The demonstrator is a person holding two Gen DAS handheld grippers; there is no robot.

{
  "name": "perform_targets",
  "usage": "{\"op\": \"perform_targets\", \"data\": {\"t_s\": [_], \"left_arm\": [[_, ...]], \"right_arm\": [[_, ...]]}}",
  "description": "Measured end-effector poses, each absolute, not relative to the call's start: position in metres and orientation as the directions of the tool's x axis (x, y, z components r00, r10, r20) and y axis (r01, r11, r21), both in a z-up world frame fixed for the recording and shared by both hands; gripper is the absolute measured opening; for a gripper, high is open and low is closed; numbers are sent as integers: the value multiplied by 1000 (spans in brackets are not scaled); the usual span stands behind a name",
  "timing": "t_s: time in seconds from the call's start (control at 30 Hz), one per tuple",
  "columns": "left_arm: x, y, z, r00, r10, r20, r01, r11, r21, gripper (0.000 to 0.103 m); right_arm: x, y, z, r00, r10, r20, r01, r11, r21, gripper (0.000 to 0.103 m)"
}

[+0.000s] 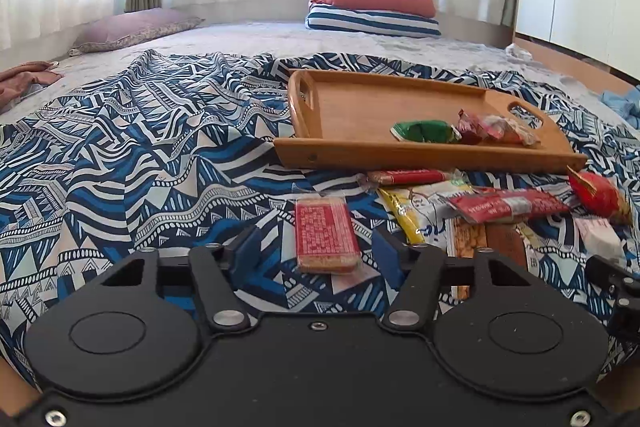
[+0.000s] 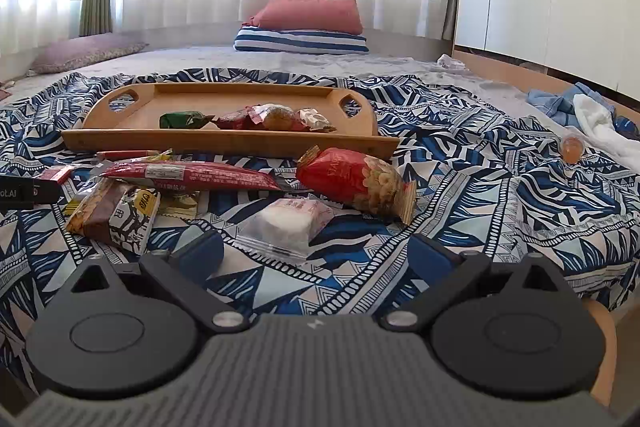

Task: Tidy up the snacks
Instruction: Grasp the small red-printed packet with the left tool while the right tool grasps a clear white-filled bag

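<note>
snacks are what i'm watching, most of them loose on the patterned blue and white cloth [image 1: 140,155] spread over the bed, in front of the wooden tray [image 1: 360,107]. on my left gripper [image 1: 320,247] the blue fingers [image 1: 246,251] sit either side of a flat red biscuit pack [image 1: 326,233]. the pack's near end lies between the tips, with a strip of cloth showing on each side, so the pads are not pressing it; they stand at a middling width around it, nothing held. the pack lies lengthwise, pointing away towards the tray.

over on my right gripper [image 2: 320,251] the fingers [image 2: 204,253] are spread wide. a clear packet with a white sweet [image 2: 286,227] lies just ahead of them, roughly centred in the gap, its near edge about level with the tips; the pads are well clear of it.

beyond that packet i see a red bag of nuts [image 2: 356,183], a long red bar [image 2: 192,175] and a brown and white pack [image 2: 116,215] in a loose heap. the tray already carries a green wrapped sweet [image 2: 184,119] and a few red and clear wrappers [image 2: 272,119] along its near rim.
</note>
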State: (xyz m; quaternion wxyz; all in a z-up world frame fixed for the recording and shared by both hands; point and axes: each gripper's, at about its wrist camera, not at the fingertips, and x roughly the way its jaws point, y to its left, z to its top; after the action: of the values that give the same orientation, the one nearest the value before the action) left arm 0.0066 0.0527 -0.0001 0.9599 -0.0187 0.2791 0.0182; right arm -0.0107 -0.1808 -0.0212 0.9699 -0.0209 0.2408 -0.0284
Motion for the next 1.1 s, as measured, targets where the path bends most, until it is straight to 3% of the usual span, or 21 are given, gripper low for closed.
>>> {"op": "perform_targets", "data": {"t_s": [0.37, 0.5, 0.57, 0.7, 0.77, 1.1], "left_arm": [[23, 48, -6, 823, 53, -566, -51, 999, 19, 52], [24, 47, -5, 821, 19, -571, -29, 1000, -8, 35], [25, 48, -3, 819, 5, -573, -22, 999, -23, 33], [25, 50, -1, 816, -4, -578, -29, 998, -47, 32], [24, 50, 1, 816, -1, -578, -35, 998, -51, 32], [21, 50, 13, 816, -25, -577, -12, 998, -61, 31]], "right_arm": [[6, -170, -20, 870, -71, -487, 44, 997, -67, 84], [13, -165, -20, 866, -73, -494, 42, 996, -74, 78], [16, -163, -20, 865, -77, -496, 44, 996, -78, 75], [21, -161, -20, 858, -91, -505, 54, 995, -87, 64], [22, -160, -19, 850, -101, -517, 64, 994, -89, 51], [15, -163, -9, 854, -74, -516, 34, 996, -86, 39]]}}
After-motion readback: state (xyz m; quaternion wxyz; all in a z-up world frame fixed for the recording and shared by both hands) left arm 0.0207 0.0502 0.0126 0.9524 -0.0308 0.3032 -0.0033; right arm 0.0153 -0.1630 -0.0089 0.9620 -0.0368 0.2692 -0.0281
